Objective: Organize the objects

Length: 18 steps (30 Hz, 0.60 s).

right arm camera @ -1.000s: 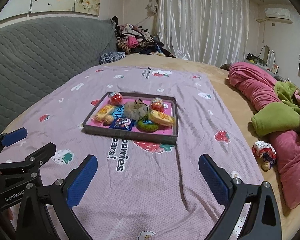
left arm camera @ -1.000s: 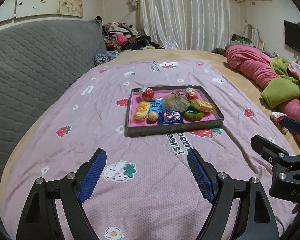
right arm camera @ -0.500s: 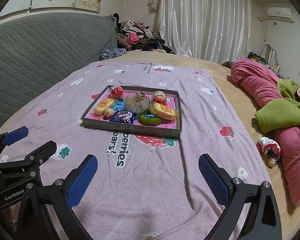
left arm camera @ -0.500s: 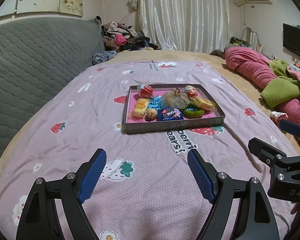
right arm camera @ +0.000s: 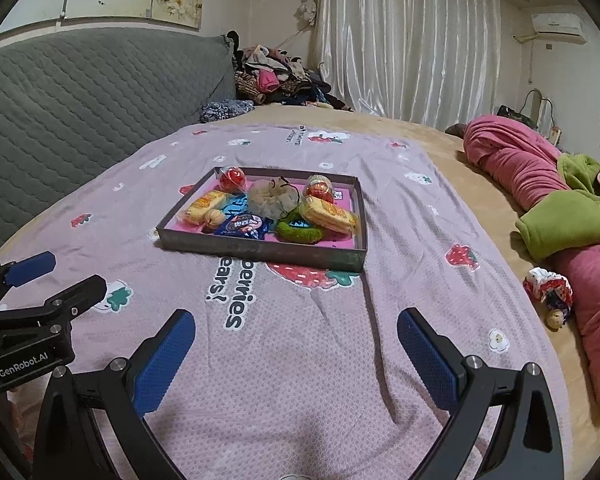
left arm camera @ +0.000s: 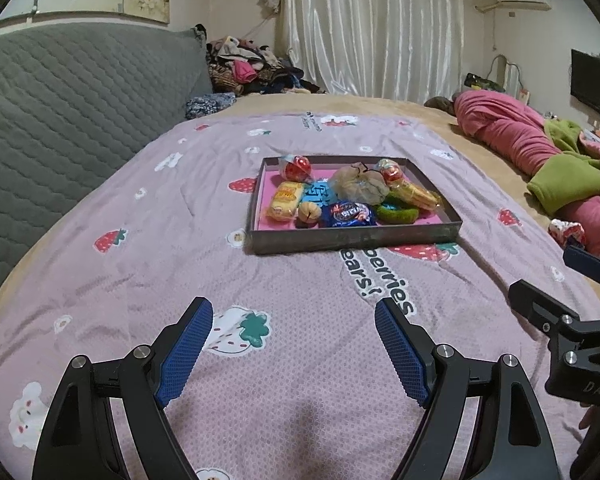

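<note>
You have brought both grippers nearer to the tray (left arm camera: 354, 236), which now looks bigger. Left gripper (left arm camera: 294, 344) and right gripper (right arm camera: 296, 354) are spread wide, carrying nothing. The snacks (right arm camera: 242, 226) lie together inside the tray; whether they are sorted already or waiting, I cannot judge.

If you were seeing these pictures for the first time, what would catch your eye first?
A shallow grey tray with a pink floor sits mid-bed on the lilac strawberry-print bedspread, crammed with snacks and small items: a dark blue snack packet, a fuzzy green ring and a beige mesh pouf. Nearer the cameras, the left gripper and the right gripper hover open and empty. A rumpled pink and green quilt lies along the bed's right edge.
</note>
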### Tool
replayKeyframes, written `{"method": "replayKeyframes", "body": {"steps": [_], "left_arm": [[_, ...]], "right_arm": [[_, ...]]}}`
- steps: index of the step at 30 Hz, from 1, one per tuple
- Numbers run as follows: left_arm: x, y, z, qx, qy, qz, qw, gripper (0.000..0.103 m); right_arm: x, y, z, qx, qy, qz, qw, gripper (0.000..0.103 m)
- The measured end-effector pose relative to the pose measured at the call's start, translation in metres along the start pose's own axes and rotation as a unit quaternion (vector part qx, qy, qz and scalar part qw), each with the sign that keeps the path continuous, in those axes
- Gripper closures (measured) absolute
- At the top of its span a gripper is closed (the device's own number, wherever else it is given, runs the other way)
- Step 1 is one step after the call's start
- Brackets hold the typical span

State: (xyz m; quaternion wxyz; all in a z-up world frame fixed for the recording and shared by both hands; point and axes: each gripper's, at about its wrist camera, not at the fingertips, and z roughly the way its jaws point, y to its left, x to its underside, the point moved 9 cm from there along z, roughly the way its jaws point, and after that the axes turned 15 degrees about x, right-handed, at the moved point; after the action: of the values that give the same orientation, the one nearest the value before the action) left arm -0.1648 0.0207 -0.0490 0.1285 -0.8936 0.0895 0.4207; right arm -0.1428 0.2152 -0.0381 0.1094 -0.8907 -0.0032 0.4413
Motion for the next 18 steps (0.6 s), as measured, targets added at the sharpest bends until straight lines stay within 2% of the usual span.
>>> {"method": "replayKeyframes", "body": {"steps": [18], "left_arm": [[0.018, 0.004, 0.018, 0.000, -0.001, 0.002, 1.0000, 0.019]], "right_arm": [[0.021, 0.002, 0.019, -0.002, 0.015, 0.009, 1.000, 0.001]]}}
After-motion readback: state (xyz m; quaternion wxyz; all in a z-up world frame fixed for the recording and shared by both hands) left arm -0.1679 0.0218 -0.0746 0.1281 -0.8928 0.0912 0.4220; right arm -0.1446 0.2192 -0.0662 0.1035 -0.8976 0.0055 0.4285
